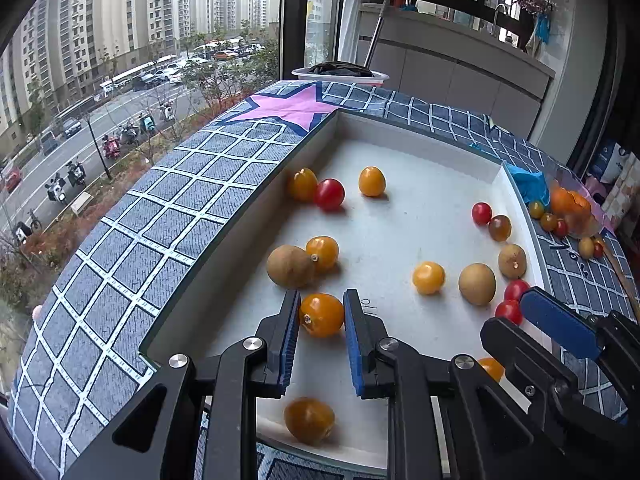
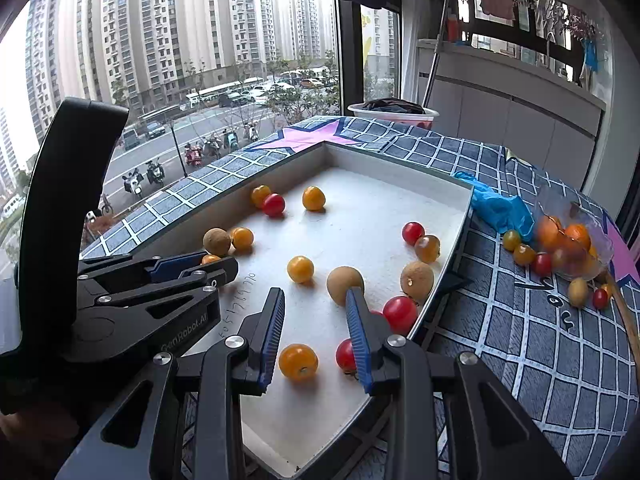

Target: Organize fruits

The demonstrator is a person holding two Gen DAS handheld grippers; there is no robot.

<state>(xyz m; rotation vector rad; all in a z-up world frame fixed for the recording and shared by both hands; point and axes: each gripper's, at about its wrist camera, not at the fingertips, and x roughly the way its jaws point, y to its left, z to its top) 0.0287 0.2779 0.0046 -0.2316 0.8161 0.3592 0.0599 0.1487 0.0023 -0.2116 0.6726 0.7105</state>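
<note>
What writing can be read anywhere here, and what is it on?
"GenRobot.AI": on the side of the left gripper, seen from the right wrist.
Handwritten digits on the tray floor: too faint and tilted to read.
Dark lettering on the cloth: only part shows, unreadable.
Boxes at far right: print too small.

In the right wrist view, the right gripper's blue finger covers part of a red tomato near the tray's near edge. The clear container of fruit near the cloth's right edge blurs its contents. In the left wrist view, the right gripper hides most of an orange tomato.
</note>
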